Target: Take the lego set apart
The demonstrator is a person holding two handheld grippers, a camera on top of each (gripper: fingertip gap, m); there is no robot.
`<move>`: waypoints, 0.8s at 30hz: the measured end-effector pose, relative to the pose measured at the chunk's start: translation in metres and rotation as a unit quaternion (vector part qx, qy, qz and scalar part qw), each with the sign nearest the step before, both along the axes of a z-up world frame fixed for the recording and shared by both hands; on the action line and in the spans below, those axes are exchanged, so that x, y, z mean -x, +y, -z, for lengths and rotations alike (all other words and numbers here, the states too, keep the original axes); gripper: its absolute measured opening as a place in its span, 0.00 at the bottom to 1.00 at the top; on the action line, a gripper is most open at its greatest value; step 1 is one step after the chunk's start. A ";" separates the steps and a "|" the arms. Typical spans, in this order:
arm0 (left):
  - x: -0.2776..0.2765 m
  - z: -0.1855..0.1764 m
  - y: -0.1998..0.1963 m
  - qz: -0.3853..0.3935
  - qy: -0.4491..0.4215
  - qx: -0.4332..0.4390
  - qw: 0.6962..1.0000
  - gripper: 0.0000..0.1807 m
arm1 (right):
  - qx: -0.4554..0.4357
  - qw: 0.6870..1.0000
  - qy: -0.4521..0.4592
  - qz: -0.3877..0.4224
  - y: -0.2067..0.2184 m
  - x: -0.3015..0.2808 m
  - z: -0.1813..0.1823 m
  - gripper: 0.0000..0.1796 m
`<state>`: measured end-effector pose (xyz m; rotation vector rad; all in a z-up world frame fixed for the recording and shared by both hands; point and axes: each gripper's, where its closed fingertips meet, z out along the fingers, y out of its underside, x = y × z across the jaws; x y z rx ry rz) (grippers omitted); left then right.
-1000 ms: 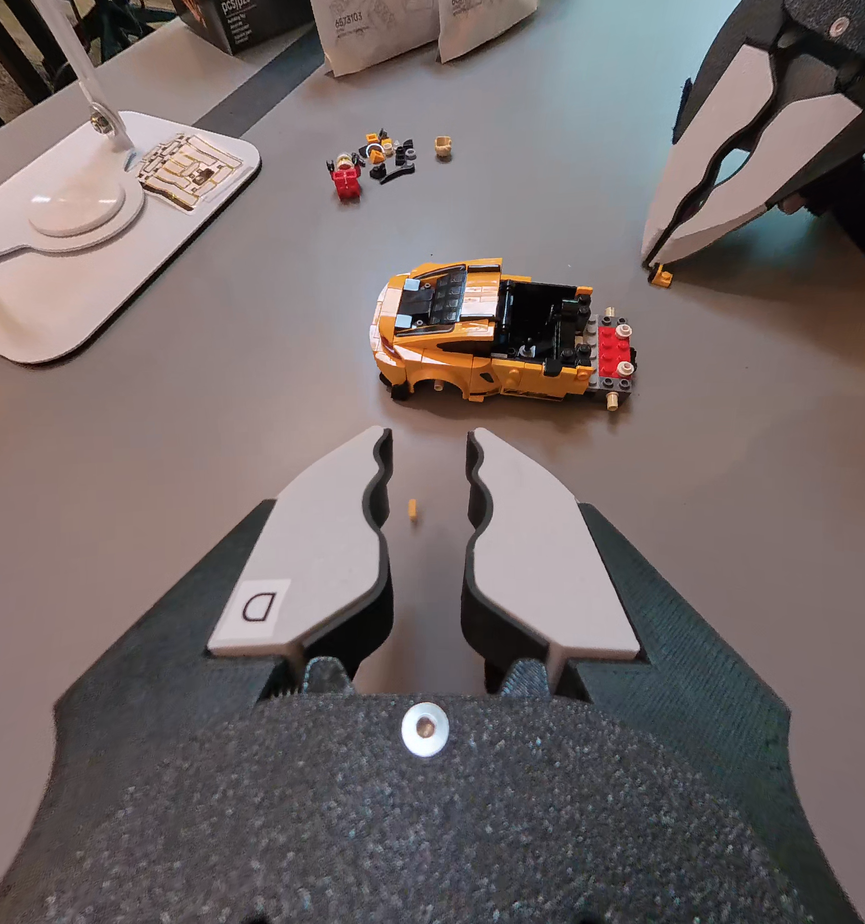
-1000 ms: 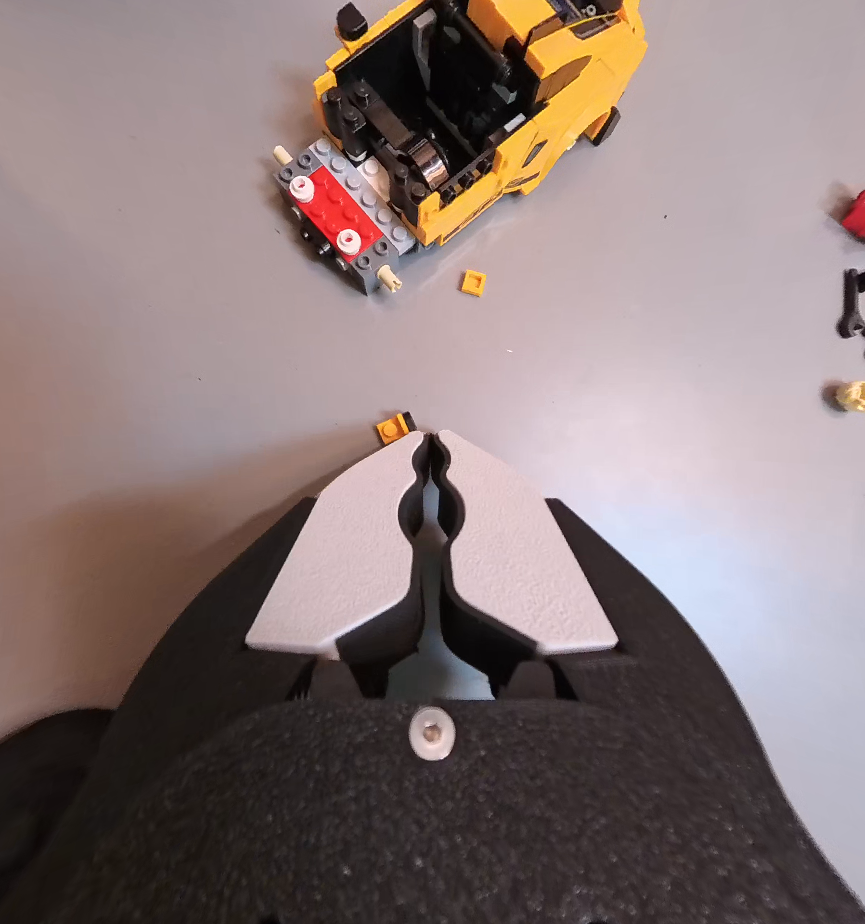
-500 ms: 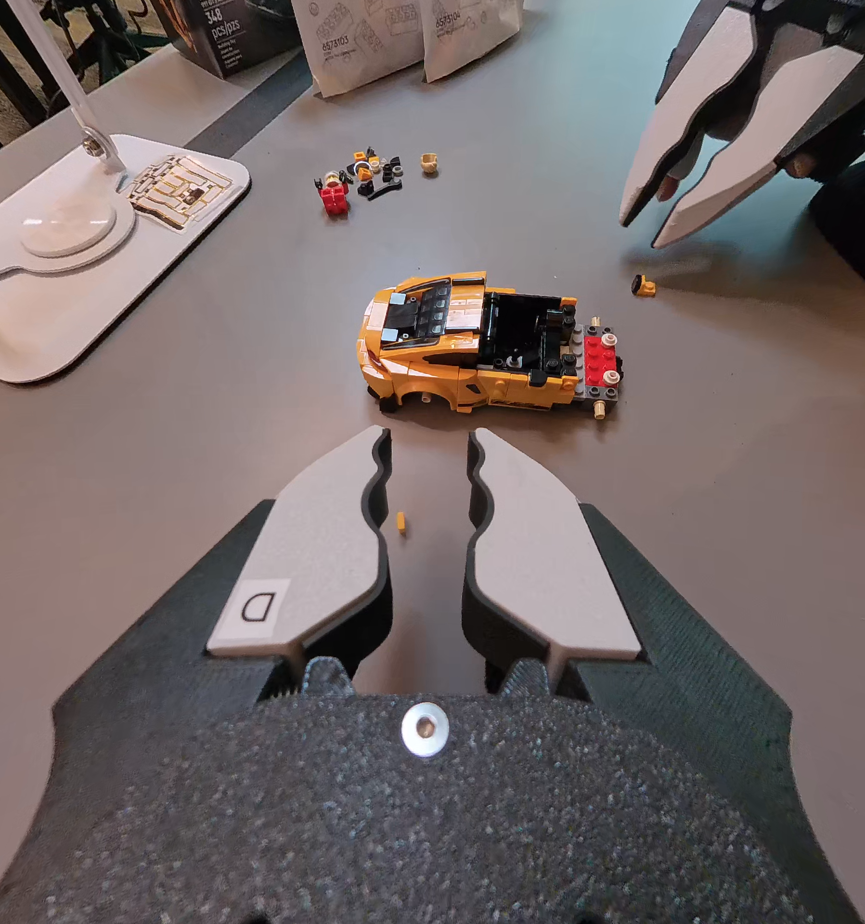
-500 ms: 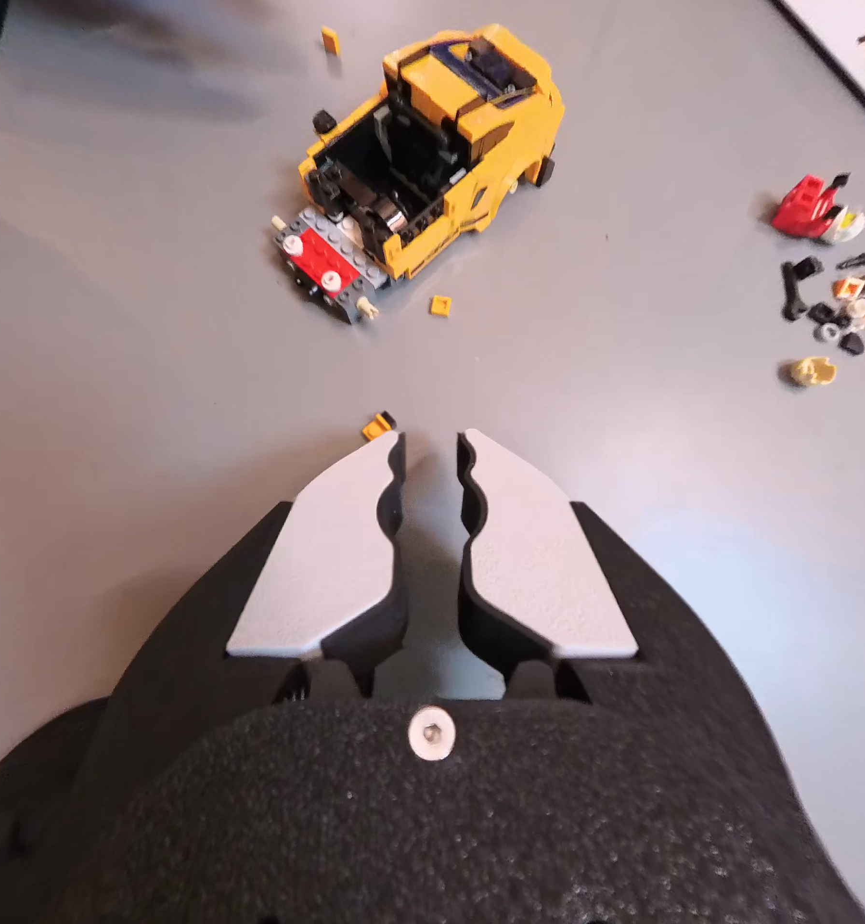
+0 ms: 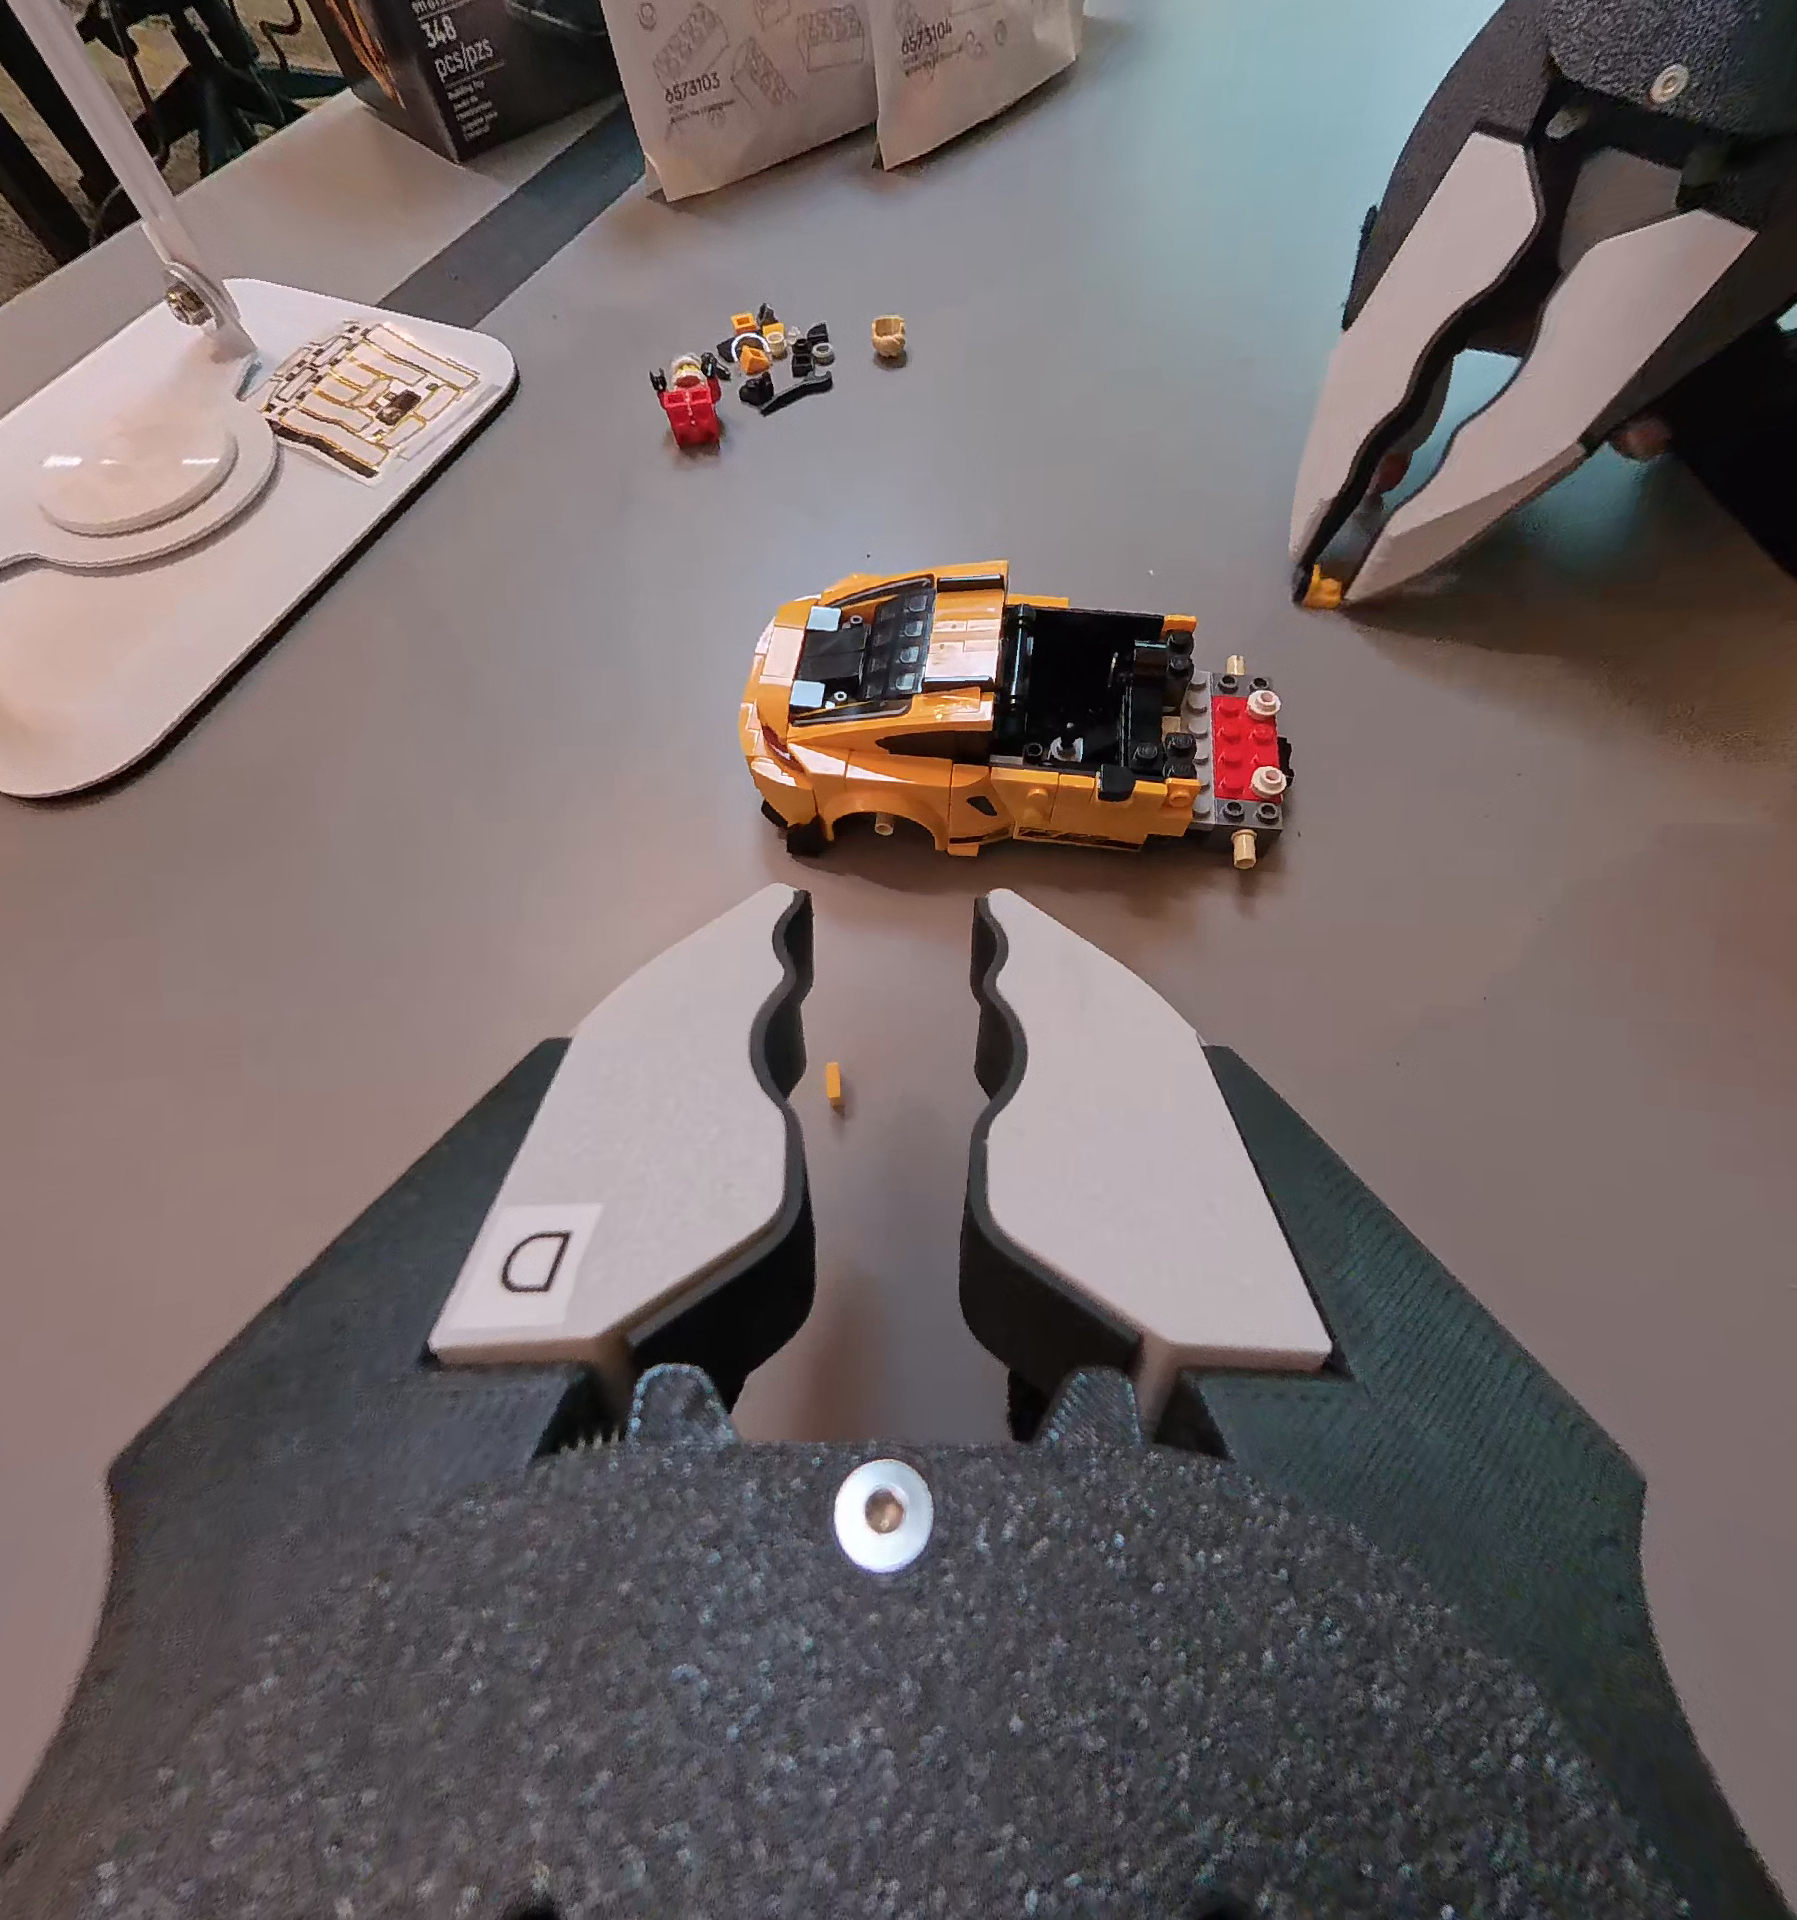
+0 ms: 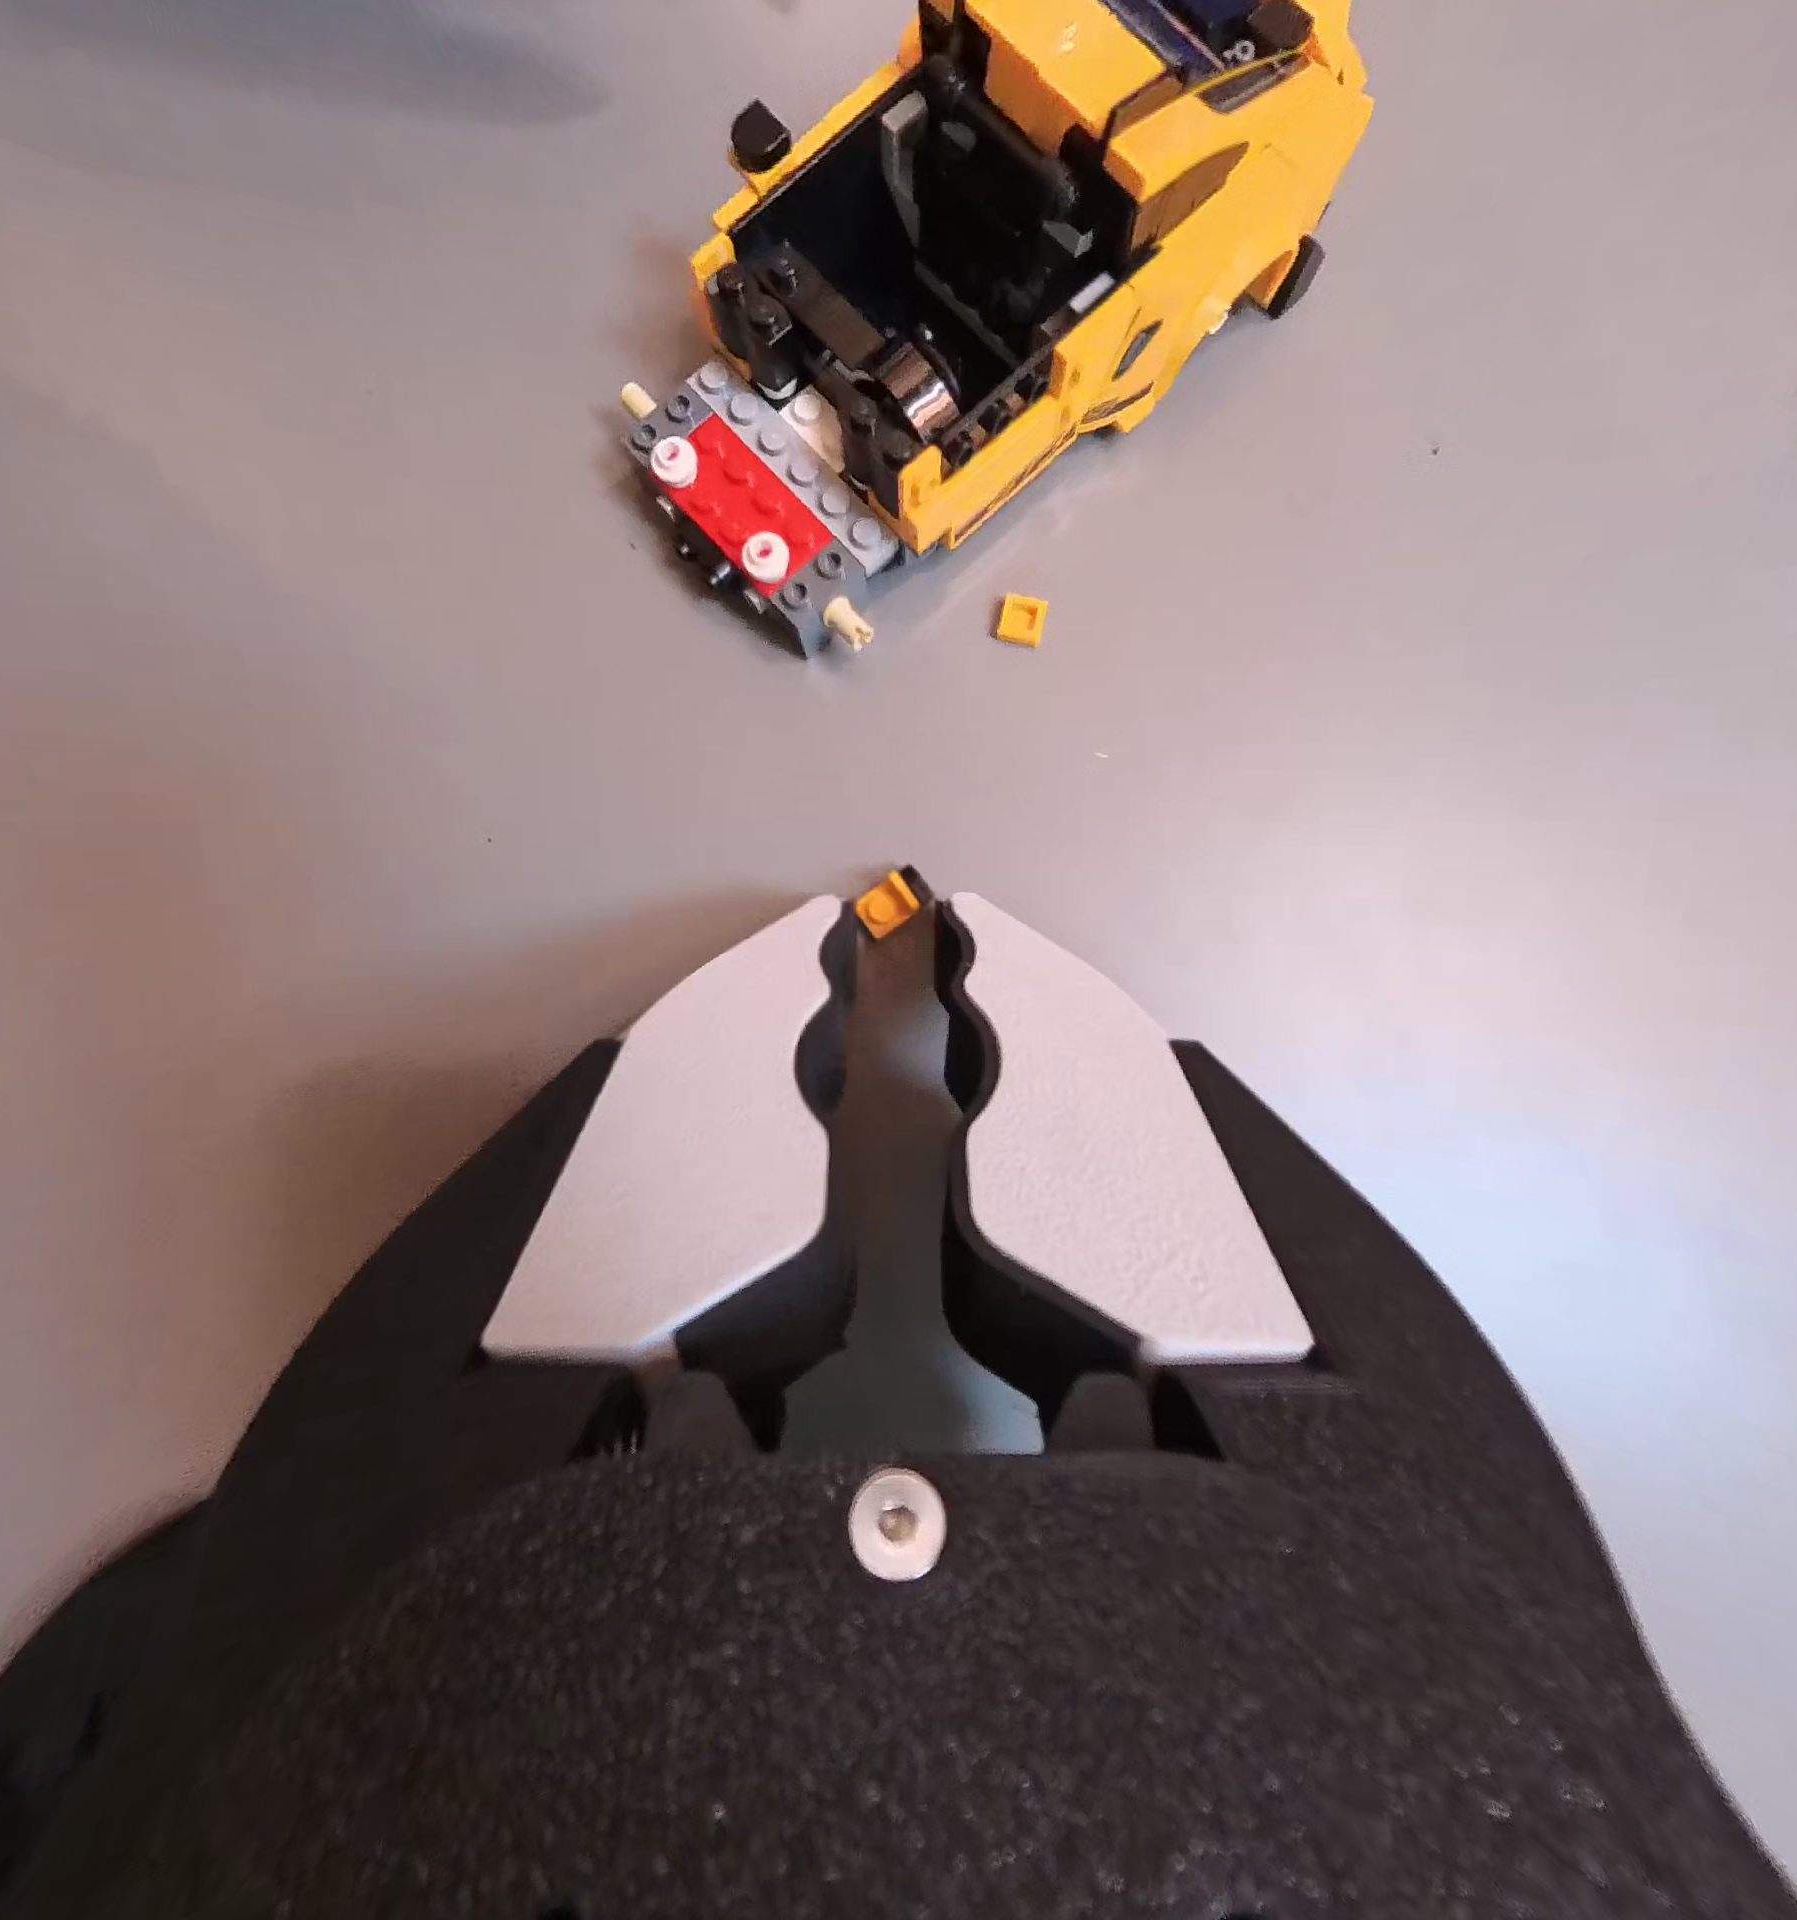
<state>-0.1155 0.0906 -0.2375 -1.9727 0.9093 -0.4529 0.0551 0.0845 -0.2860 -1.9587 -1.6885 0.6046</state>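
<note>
Yellow lego car (image 5: 987, 717), part stripped, red plate at rear, sits mid grey worktop (image 5: 458, 935); loose bits pile (image 5: 759, 364) beyond it. Left claw (image 5: 889, 909) apart, empty, w/ small orange tile (image 5: 834, 1083) lying on worktop btwn fingers. Right claw (image 6: 894, 902) tips down on worktop, narrowly apart around small orange piece (image 6: 889, 906); firm clamp can't be told.

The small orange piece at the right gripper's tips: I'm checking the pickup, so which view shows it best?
The right wrist view: the small orange piece sits between the right gripper tips, stud visible. The left wrist view shows only a sliver, far off.
</note>
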 end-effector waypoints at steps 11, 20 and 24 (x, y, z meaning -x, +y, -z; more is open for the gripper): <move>-0.029 0.003 -0.014 0.046 -0.014 0.013 0.999 0.16 | 0.000 1.000 -0.009 -0.004 -0.004 0.002 0.001 0.04; -0.030 -0.001 -0.015 0.046 -0.019 0.010 0.999 0.15 | 0.014 0.998 -0.032 0.049 -0.003 0.009 0.003 0.12; -0.031 0.001 -0.016 0.049 -0.015 0.010 0.999 0.15 | 0.006 0.998 -0.042 0.047 -0.002 0.013 0.003 0.05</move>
